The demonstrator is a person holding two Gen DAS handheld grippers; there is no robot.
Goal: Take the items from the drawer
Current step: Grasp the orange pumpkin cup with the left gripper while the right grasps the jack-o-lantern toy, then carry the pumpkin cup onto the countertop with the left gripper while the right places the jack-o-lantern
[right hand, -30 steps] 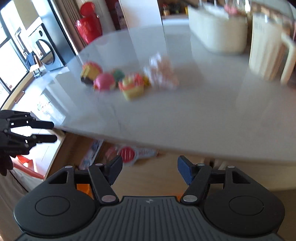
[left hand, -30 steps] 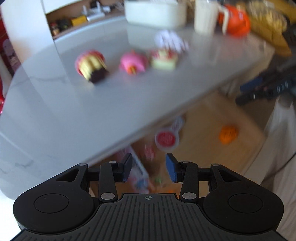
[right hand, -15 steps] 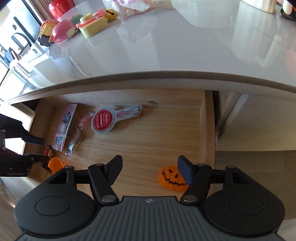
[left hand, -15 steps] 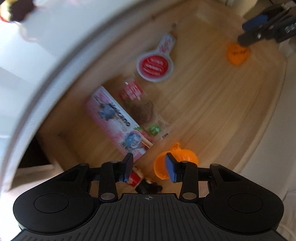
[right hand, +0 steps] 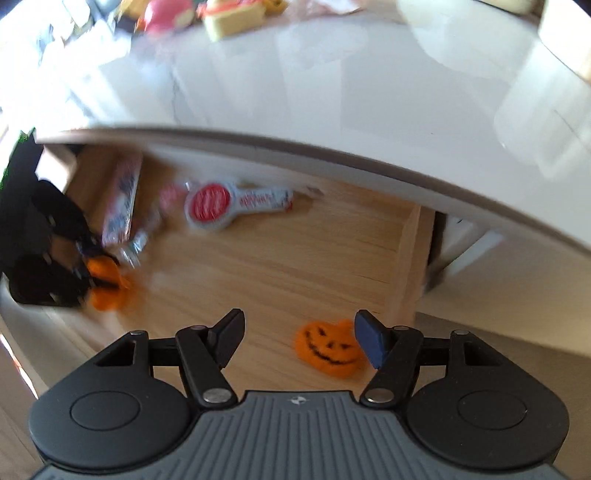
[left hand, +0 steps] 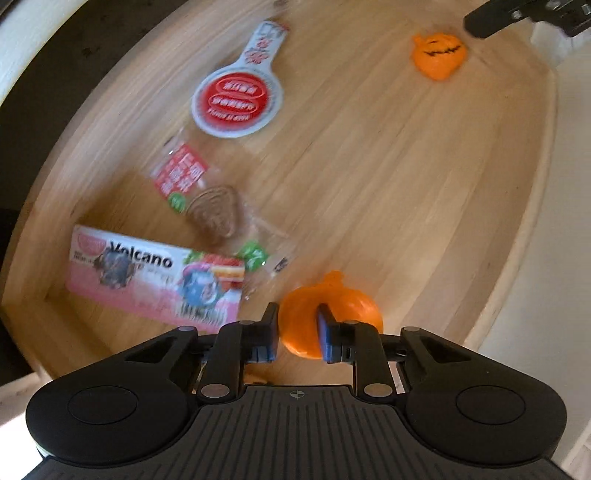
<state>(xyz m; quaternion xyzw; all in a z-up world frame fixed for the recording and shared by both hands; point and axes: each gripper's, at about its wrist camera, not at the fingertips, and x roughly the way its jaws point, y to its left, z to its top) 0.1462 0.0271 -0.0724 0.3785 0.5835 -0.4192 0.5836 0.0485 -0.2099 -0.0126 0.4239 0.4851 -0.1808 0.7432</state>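
The wooden drawer (left hand: 424, 177) stands pulled out from under the pale countertop (right hand: 332, 92), and everything below is placed against it. The left gripper (left hand: 297, 328) points down into the drawer's near corner, and its jaws have just been closing; they now sit narrow with an orange pumpkin toy (left hand: 354, 306) between them, both blue pads pressing into its soft body, which bulges out past the right-hand pad. Beside that pumpkin, further along the drawer floor, lies a pink packet printed "Volcano" (left hand: 155, 277), and a clear snack wrapper with red print (left hand: 207, 199) overlaps its upper edge. Toward the back of the drawer rests a white paddle-shaped package with a round red label (left hand: 238, 99).

At the opposite end of the drawer, near its side wall, a flat orange jack-o'-lantern (right hand: 328, 347) lies face up on the floor. The right gripper (right hand: 299, 339) hangs above it with its jaws standing well apart and nothing in them (the jack-o'-lantern shows between the fingertips, but whether either pad touches it is unclear). On the countertop behind the drawer, blurred, sit several bright toy foods (right hand: 229, 14)
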